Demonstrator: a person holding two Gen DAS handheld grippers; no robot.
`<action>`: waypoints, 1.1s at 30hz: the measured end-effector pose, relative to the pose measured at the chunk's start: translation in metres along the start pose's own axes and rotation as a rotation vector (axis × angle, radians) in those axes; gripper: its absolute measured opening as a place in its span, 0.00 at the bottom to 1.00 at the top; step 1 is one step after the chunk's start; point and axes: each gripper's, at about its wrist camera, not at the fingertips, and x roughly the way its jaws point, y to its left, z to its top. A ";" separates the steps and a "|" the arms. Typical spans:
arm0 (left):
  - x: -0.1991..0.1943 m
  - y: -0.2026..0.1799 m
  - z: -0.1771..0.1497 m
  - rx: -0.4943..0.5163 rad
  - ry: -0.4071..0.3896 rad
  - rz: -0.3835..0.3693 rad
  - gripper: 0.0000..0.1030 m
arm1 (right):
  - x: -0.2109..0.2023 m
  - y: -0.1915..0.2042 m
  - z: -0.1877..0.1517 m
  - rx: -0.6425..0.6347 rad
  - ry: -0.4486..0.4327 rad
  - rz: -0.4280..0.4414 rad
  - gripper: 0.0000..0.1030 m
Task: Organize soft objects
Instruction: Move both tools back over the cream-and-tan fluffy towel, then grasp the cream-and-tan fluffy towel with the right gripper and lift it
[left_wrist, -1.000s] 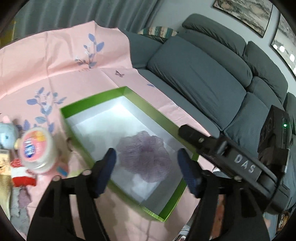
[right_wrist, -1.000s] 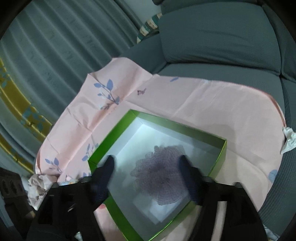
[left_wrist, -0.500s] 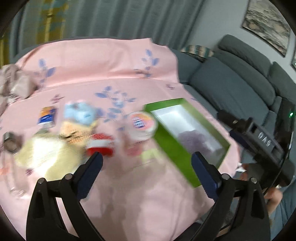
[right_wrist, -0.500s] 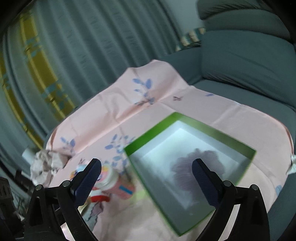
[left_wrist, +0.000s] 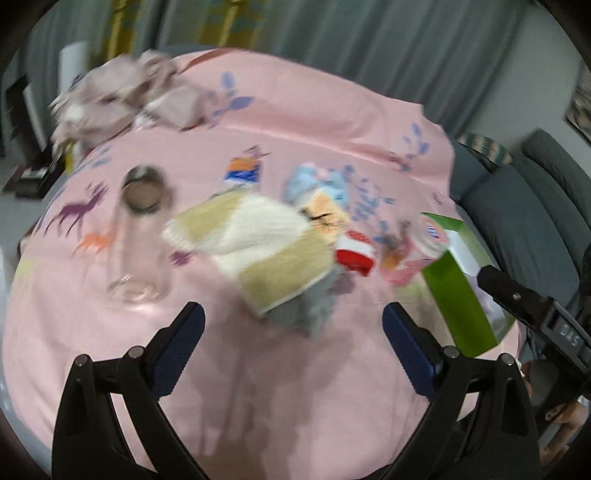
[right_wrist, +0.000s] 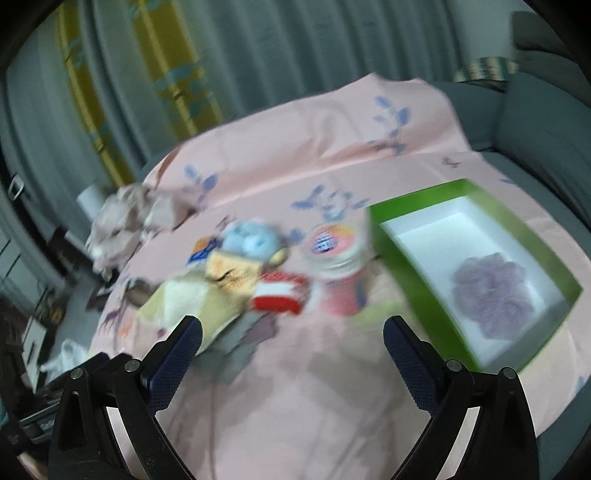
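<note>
A green box with a white inside stands on the pink cloth at the right, and a purple mesh puff lies in it. Left of it is a blurred heap: a cream and tan knitted cloth, a grey cloth, a blue plush, a red and white soft piece. My left gripper hovers open over the cloth just in front of the grey cloth, holding nothing. My right gripper is open too, in front of the heap, with the box off to its right.
A round tub with a red and blue lid stands beside the box. A clear glass jar lies at the left, a small blue and orange packet behind the heap, a crumpled pinkish cloth at the far edge. A grey sofa borders the right side.
Both grippers have opened wider and swung left, away from above the box with the puff, so the heap of soft things is now in front of them.
</note>
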 end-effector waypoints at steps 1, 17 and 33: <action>-0.001 0.008 -0.002 -0.021 0.003 0.003 0.94 | 0.003 0.006 -0.001 -0.004 0.014 0.019 0.96; -0.006 0.069 -0.014 -0.158 0.027 0.084 0.94 | 0.133 0.105 0.021 0.002 0.313 0.126 0.96; -0.013 0.087 -0.014 -0.154 0.015 0.127 0.94 | 0.209 0.117 0.020 0.080 0.336 0.005 0.31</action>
